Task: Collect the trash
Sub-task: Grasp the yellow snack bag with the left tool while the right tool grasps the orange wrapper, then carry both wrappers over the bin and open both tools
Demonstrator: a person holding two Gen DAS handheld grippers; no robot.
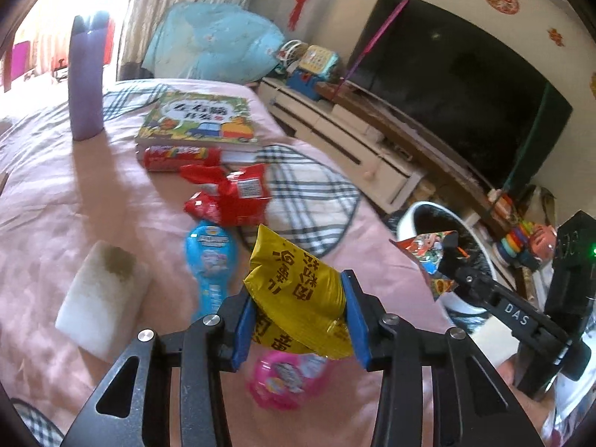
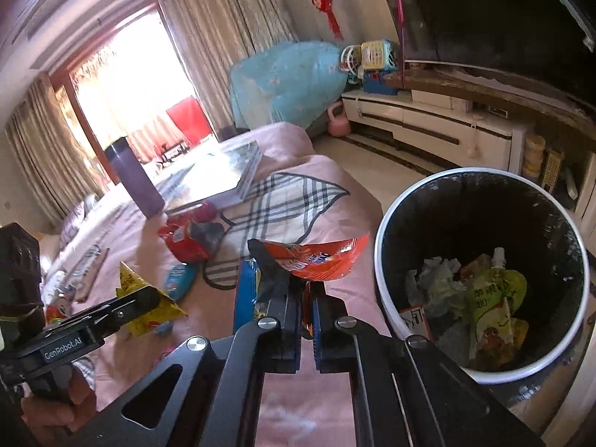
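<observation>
Left wrist view shows the left gripper [image 1: 300, 311] pinching a yellow packet [image 1: 298, 290] between its blue pads, held above the pink bedspread [image 1: 44, 186]. More litter lies beyond it: a red wrapper [image 1: 231, 197] and a red tube [image 1: 175, 156] beside the book [image 1: 197, 119]. Off to the right, the right gripper [image 1: 445, 260] holds an orange wrapper [image 1: 428, 257] near the bin [image 1: 413, 216]. Right wrist view shows that gripper's jaws pressed on the orange wrapper [image 2: 316, 257], just left of the bin's white rim [image 2: 383, 260]; crumpled paper and a green pouch [image 2: 491, 298] lie inside. Both pieces look mid-carry; next, each must move over the opening before release.
</observation>
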